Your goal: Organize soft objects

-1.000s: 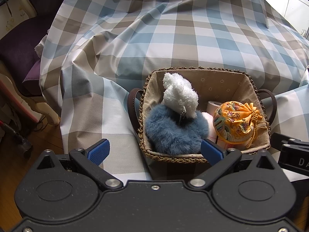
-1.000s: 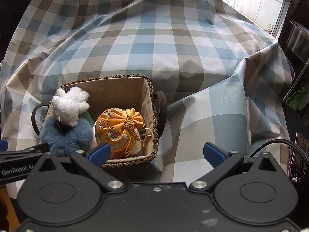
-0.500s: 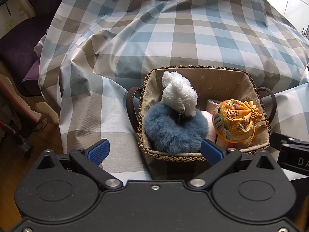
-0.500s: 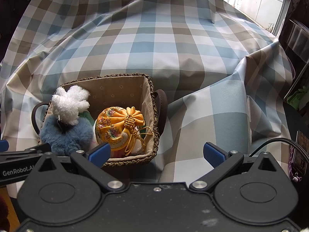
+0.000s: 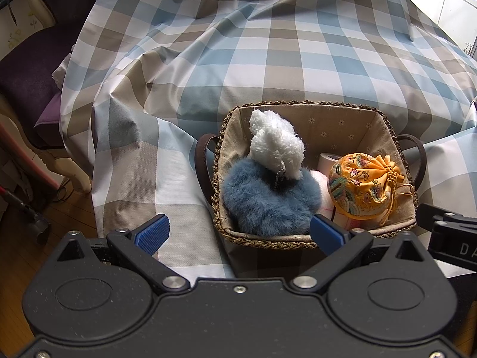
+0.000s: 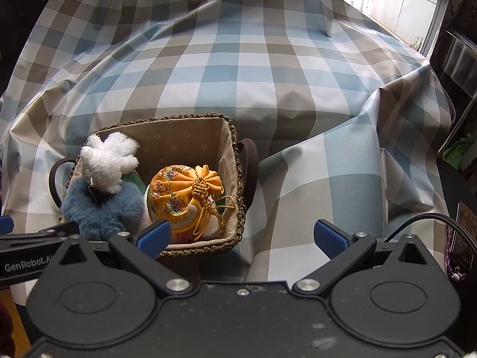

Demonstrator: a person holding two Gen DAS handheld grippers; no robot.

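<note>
A woven basket with a beige liner sits on the checked cloth; it also shows in the right wrist view. Inside lie a blue furry toy, a white fluffy toy on top of it, and a yellow embroidered pouch. A pink-white item is partly hidden beneath them. My left gripper is open and empty, just short of the basket's near rim. My right gripper is open and empty, near the basket's near right corner.
The checked blue and beige cloth covers a wide soft surface with folds. A purple-cushioned chair stands at the left over wooden floor. A window and dark furniture lie at the right.
Both grippers have drawn back slightly from the basket, which sits a little higher in both views. Jaws stay open; the toys have not moved.
</note>
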